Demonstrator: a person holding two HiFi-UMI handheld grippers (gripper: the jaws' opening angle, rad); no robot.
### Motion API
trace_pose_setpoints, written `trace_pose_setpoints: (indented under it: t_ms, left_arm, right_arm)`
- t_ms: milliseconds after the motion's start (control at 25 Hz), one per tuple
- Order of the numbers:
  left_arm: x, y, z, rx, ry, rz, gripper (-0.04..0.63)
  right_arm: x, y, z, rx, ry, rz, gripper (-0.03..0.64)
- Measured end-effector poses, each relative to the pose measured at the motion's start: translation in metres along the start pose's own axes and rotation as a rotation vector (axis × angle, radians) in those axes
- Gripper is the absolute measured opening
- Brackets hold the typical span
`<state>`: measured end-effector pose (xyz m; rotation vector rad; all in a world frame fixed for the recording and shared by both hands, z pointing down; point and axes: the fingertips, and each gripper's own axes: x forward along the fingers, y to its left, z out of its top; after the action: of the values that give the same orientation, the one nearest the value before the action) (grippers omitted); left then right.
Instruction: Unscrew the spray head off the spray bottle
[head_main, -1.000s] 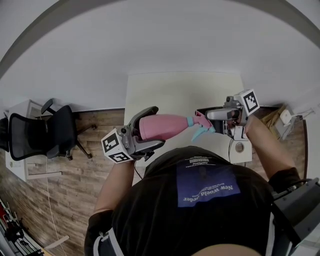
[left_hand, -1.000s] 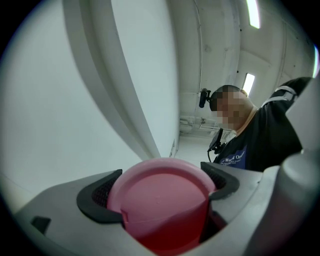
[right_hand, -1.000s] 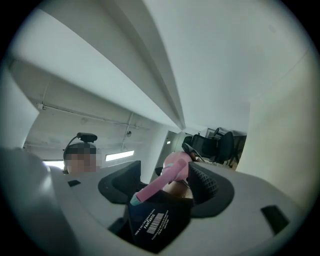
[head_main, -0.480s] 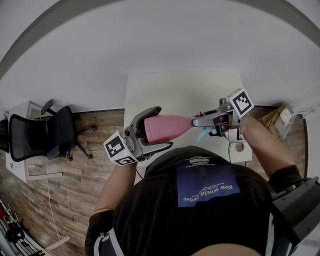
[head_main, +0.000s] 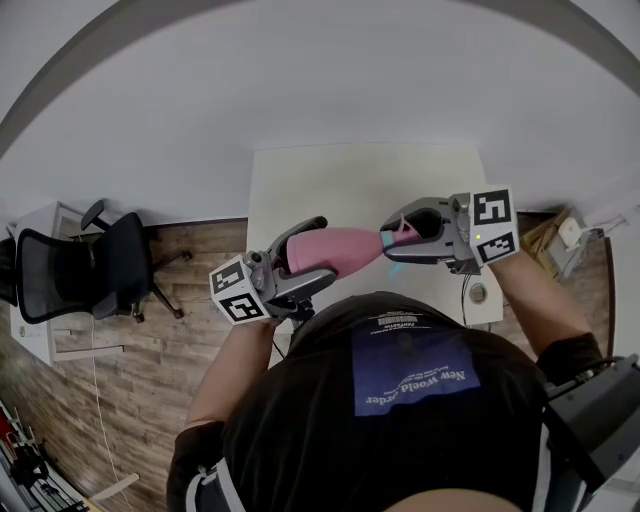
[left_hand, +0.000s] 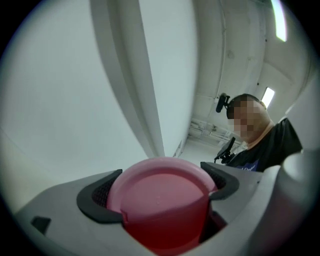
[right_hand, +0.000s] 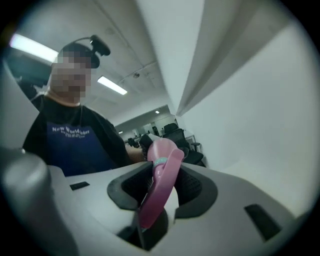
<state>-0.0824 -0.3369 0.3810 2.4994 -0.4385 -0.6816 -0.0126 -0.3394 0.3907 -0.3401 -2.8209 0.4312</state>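
Left tongs (left_hand: 160, 187) clench the smooth pink bottle (head_main: 335, 247); right tongs (right_hand: 165, 189), just closing, grip its curved spray head (right_hand: 167, 172).

"New World" is printed in white on the blue patch (head_main: 415, 372) of the shirt (head_main: 300, 420). It is seen upside down in the head view and upright in the right gripper view. The word after it cannot be read. Square black-and-white markers are carried on the cubes of the left gripper (head_main: 312, 252) and right gripper (head_main: 392, 240).
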Motion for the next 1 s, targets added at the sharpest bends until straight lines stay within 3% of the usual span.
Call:
trace_pose_setpoints:
  t_ms: [240,560,720,1000]
  left_arm:
    - [-0.003,0.010,0.001,-0.182,-0.039,0.007,0.491]
    - [-0.005,0.017,-0.006,-0.241,-0.034,0.030,0.491]
    - [-0.005,0.016,-0.009,-0.264,-0.043,0.043,0.491]
    - [-0.011,0.019,0.006,-0.222,-0.120,0.032,0.491]
  right_arm:
    - [0.002,0.011,-0.006,-0.484,0.191,-0.089,0.121]
    - [0.005,0.009,-0.013,-0.911,0.313,-0.227,0.121]
    - [0.004,0.012,-0.017,-0.994,0.356,-0.262,0.121]
    - [0.008,0.007,-0.001,-0.912,0.276,-0.305,0.123]
